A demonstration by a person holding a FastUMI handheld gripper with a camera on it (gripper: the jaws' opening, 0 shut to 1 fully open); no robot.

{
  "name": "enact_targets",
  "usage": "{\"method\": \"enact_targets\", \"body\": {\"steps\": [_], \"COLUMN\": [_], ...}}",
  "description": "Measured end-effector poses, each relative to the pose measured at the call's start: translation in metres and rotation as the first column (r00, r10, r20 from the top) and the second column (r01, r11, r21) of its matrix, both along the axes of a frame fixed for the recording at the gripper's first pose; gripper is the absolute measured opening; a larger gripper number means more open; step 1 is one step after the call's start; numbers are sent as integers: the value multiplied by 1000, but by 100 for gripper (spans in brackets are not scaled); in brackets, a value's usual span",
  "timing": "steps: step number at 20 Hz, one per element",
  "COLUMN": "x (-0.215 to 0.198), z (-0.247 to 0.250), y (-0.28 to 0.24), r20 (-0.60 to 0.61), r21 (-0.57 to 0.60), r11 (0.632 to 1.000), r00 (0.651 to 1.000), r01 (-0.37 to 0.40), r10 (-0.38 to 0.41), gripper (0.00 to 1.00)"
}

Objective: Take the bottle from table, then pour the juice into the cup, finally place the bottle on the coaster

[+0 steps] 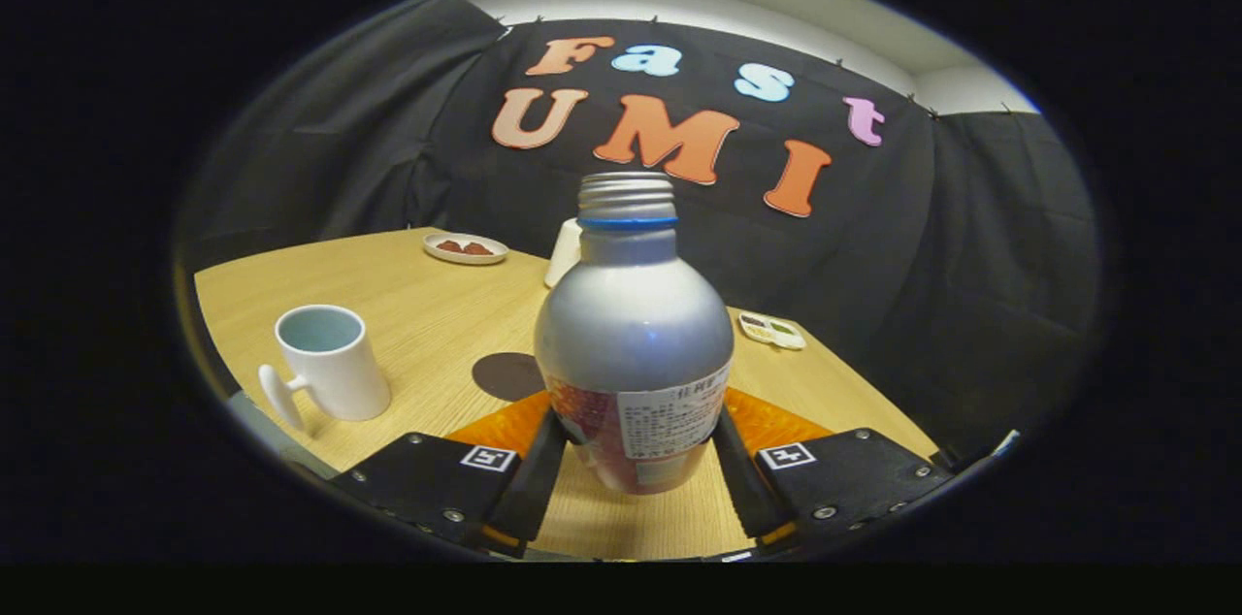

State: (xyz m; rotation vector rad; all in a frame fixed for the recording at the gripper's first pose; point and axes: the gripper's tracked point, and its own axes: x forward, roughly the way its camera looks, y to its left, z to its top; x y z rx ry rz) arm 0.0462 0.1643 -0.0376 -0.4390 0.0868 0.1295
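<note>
Wooden table (408,324); gripper (636,460) seemingly clamps bottle (633,343), label unreadable.

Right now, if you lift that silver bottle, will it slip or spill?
The bottle looks smooth and shiny, so it might slip, though the gripper has a finger against each side. Its cap is off, so tilting could spill juice. It is tall with a narrow neck, so it probably tips easily on the table.
</note>
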Motion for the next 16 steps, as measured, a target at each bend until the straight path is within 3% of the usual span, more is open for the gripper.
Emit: {"method": "enact_targets", "body": {"steps": [8,16], "x": [-4,-2], "z": [11,-1], "y": [44,77], "r20": [48,66], "r21": [-248,-505], "r11": [968,862], "r00": [998,994], "r01": [-24,-46], "r10": [36,91], "gripper": [76,76]}}
